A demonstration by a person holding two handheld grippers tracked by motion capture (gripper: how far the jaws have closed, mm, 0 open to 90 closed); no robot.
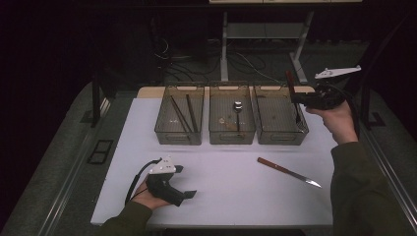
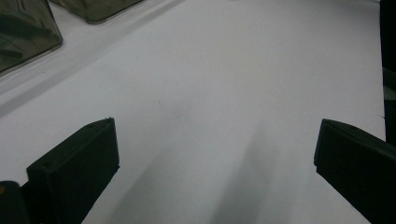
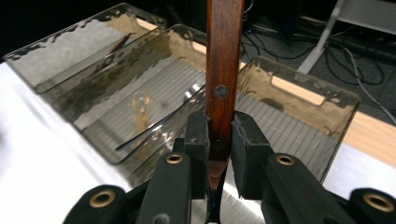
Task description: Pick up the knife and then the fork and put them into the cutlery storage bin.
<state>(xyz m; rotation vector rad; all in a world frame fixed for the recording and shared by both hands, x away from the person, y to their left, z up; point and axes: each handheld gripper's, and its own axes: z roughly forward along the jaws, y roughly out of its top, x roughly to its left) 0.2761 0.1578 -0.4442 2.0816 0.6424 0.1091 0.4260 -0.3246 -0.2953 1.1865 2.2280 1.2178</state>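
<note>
We clamped the brown wooden-handled knife (image 3: 223, 70) between our right gripper (image 3: 219, 140) jaws, above the smoky rightmost plastic bin (image 1: 280, 135); our left gripper (image 2: 215, 154) jaws stood wide, empty.

Smoky translucent grey bins (image 1: 232, 129), ribbed floors; left one has dark brown chopsticks (image 1: 184, 114), middle one a silver spoon (image 1: 238, 109). Held knife (image 3: 223, 70): reddish-brown wood handle, grey rivet. Second knife (image 1: 287, 171): same red-brown handle, silver blade. White table (image 1: 226, 191), tan wood edge. Black grippers: left gripper (image 1: 184, 182), right gripper (image 1: 298, 101), brass screws. Olive sleeves.
</note>
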